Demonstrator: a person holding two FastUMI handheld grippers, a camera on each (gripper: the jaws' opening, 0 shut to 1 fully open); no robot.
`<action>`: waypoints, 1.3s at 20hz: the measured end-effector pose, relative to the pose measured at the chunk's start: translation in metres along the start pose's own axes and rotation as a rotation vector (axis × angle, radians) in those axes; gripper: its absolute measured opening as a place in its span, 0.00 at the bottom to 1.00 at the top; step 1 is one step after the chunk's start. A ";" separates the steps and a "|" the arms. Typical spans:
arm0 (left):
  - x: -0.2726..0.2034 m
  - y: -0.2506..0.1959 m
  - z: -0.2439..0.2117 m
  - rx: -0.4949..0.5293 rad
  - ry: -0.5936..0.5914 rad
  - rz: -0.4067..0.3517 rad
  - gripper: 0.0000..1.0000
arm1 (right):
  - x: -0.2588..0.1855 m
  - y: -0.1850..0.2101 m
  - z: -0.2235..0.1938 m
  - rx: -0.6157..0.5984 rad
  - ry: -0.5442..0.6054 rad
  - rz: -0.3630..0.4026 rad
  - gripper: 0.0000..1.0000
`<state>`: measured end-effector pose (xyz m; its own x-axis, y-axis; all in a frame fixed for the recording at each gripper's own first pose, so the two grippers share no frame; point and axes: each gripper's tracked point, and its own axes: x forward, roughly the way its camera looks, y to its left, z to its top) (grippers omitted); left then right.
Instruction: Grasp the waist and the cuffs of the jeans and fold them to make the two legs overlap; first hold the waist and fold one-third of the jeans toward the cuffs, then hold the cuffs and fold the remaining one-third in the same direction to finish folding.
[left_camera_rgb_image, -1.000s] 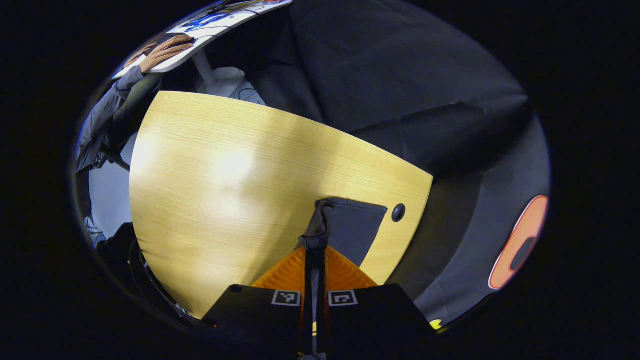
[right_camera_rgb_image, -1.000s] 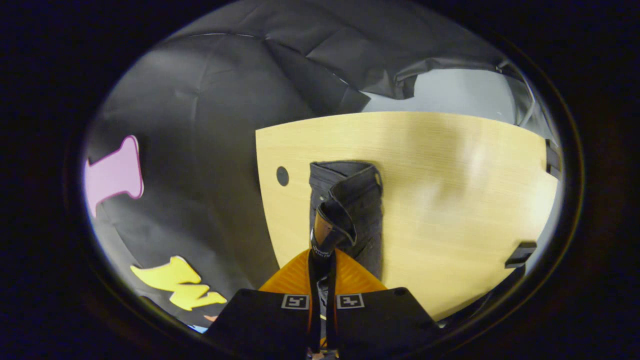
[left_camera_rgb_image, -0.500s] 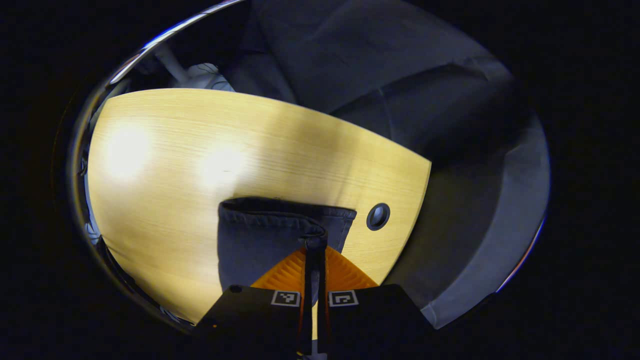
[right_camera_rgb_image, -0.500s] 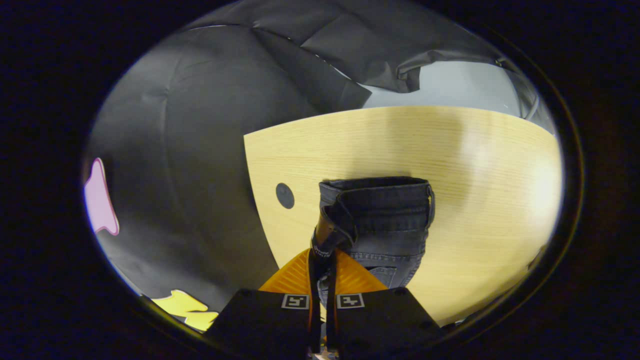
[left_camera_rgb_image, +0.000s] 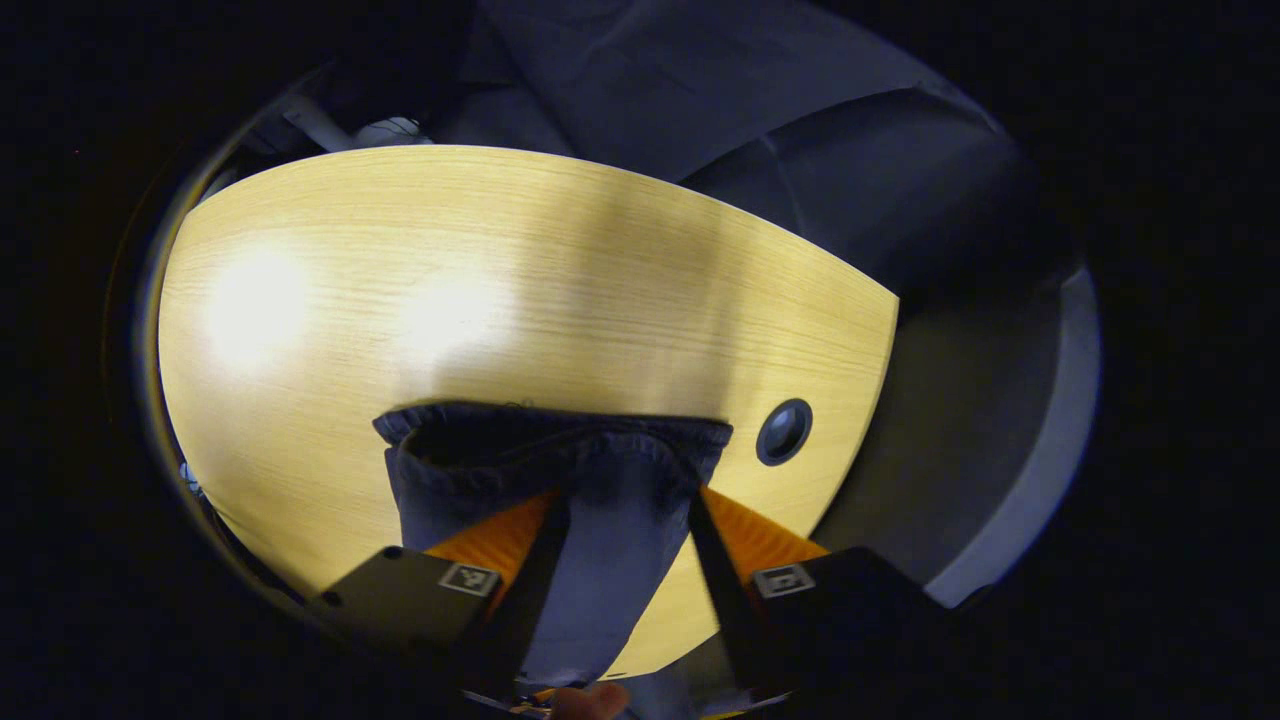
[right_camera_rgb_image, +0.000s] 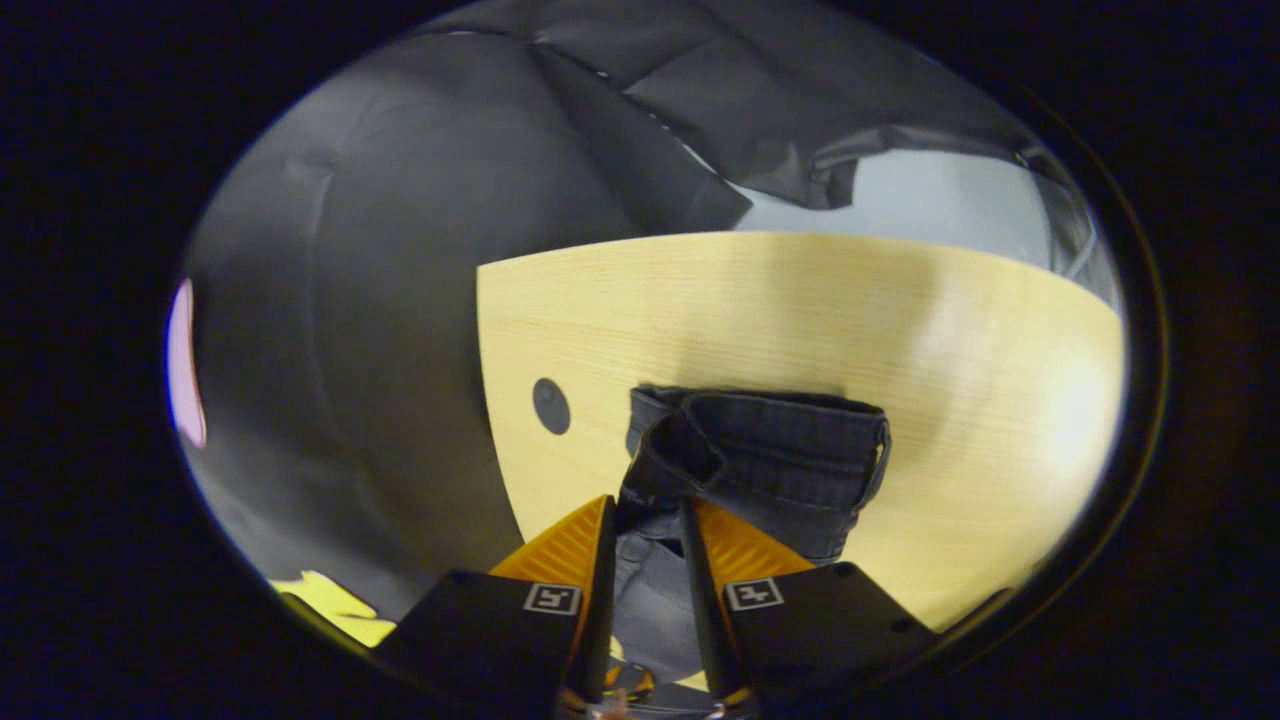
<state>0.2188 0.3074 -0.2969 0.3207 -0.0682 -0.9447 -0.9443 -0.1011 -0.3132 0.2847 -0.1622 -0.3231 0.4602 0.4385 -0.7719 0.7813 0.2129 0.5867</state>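
Note:
Dark denim jeans lie on the pale wooden table (left_camera_rgb_image: 500, 250). In the left gripper view the cuff end (left_camera_rgb_image: 560, 465) rests flat on the wood, its hem edge farthest from the camera. My left gripper (left_camera_rgb_image: 625, 500) stands open over it, fingers spread wide with loose cloth lying between them. In the right gripper view the waist end (right_camera_rgb_image: 790, 450), with its band and a curled-up flap, lies on the table (right_camera_rgb_image: 800, 300). My right gripper (right_camera_rgb_image: 647, 505) is open a smaller way, and denim sits in the gap without being pinched.
A round dark cable hole (left_camera_rgb_image: 783, 432) (right_camera_rgb_image: 551, 405) sits in the table next to the jeans, near the table's side edge. Black cloth hangs beyond that edge and behind the table. Bare wood stretches past the jeans. A fingertip (left_camera_rgb_image: 590, 702) shows at the bottom.
Both grippers were shut on the jeans' ends, held raised. They have come down toward the table and opened; the cuff and waist ends now lie released on the wood.

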 end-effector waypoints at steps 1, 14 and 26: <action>-0.011 -0.006 -0.003 0.047 -0.006 -0.014 0.86 | -0.008 0.005 -0.002 -0.071 -0.016 0.002 0.35; -0.271 -0.038 -0.132 1.187 -0.496 -0.659 0.98 | -0.157 -0.002 -0.117 -1.134 -0.551 0.111 0.93; -0.243 0.088 -0.173 1.432 -0.730 -0.656 0.98 | -0.161 -0.021 -0.174 -1.344 -0.855 0.069 0.97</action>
<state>0.0705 0.1437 -0.0778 0.9311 0.0870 -0.3544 -0.1229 0.9892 -0.0801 0.1209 -0.0851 -0.1688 0.9295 -0.0190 -0.3684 0.0390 0.9981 0.0470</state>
